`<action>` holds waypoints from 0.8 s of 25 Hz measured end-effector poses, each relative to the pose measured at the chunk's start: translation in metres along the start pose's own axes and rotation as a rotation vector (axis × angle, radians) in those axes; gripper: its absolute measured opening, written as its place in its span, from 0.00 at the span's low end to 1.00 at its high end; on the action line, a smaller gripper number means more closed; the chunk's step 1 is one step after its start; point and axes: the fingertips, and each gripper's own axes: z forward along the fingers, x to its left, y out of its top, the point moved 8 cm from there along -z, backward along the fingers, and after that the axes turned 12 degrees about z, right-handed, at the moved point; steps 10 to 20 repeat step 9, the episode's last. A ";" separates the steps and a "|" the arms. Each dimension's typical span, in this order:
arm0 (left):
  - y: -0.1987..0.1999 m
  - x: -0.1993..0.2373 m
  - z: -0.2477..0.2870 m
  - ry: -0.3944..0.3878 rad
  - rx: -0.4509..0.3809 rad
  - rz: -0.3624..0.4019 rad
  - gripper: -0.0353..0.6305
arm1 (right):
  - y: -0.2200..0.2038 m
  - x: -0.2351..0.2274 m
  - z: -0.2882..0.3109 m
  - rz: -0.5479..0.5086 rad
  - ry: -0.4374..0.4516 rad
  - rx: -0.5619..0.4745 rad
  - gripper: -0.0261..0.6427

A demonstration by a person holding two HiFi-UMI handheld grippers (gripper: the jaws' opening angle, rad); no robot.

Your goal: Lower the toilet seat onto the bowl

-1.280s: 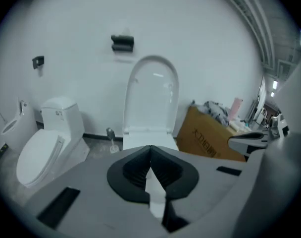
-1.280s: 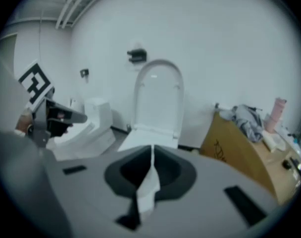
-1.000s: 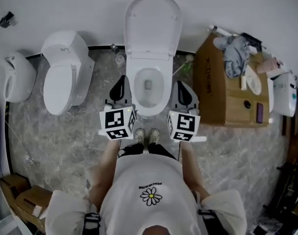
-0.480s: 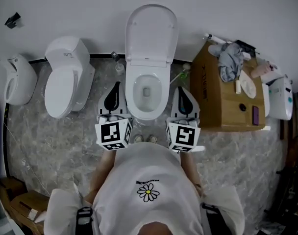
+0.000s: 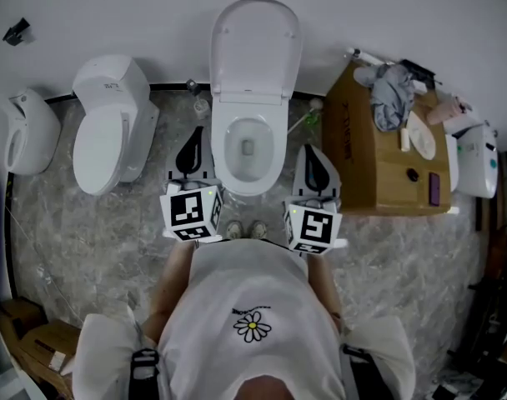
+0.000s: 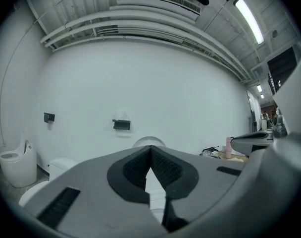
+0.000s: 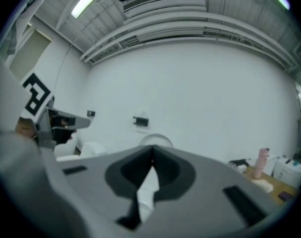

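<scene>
Head view: toilet seat (image 5: 255, 47) raised | left gripper (image 5: 194, 148), right gripper (image 5: 314, 170) closed, empty | gripper views: jaws mostly hide bowl (image 5: 249, 187).

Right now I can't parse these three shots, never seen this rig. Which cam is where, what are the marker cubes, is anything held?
There is no robot. A person holds hand-held tongs in each hand. The head view looks steeply down from a camera on the person's head: left tongs and right tongs flank a toilet bowl, whose seat stands raised against the wall. The marker cube on each is part of it. The two gripper views ride on the tongs and look along their jaws. Both are shut and hold nothing. Also on the floor: a second toilet and a cluttered wooden box.
</scene>
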 end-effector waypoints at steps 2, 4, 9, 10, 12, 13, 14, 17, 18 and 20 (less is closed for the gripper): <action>-0.002 -0.001 0.000 0.001 0.003 -0.002 0.09 | -0.002 0.000 0.000 -0.006 0.001 0.005 0.08; -0.004 -0.003 -0.002 0.000 0.009 -0.001 0.09 | -0.004 -0.001 -0.001 -0.002 0.000 0.007 0.08; -0.008 -0.008 -0.005 -0.005 0.031 -0.008 0.09 | -0.008 -0.003 -0.007 -0.010 0.005 0.027 0.08; -0.008 -0.008 -0.005 -0.005 0.031 -0.008 0.09 | -0.008 -0.003 -0.007 -0.010 0.005 0.027 0.08; -0.008 -0.008 -0.005 -0.005 0.031 -0.008 0.09 | -0.008 -0.003 -0.007 -0.010 0.005 0.027 0.08; -0.008 -0.008 -0.005 -0.005 0.031 -0.008 0.09 | -0.008 -0.003 -0.007 -0.010 0.005 0.027 0.08; -0.008 -0.008 -0.005 -0.005 0.031 -0.008 0.09 | -0.008 -0.003 -0.007 -0.010 0.005 0.027 0.08; -0.008 -0.008 -0.005 -0.005 0.031 -0.008 0.09 | -0.008 -0.003 -0.007 -0.010 0.005 0.027 0.08; -0.008 -0.008 -0.005 -0.005 0.031 -0.008 0.09 | -0.008 -0.003 -0.007 -0.010 0.005 0.027 0.08; -0.008 -0.008 -0.005 -0.005 0.031 -0.008 0.09 | -0.008 -0.003 -0.007 -0.010 0.005 0.027 0.08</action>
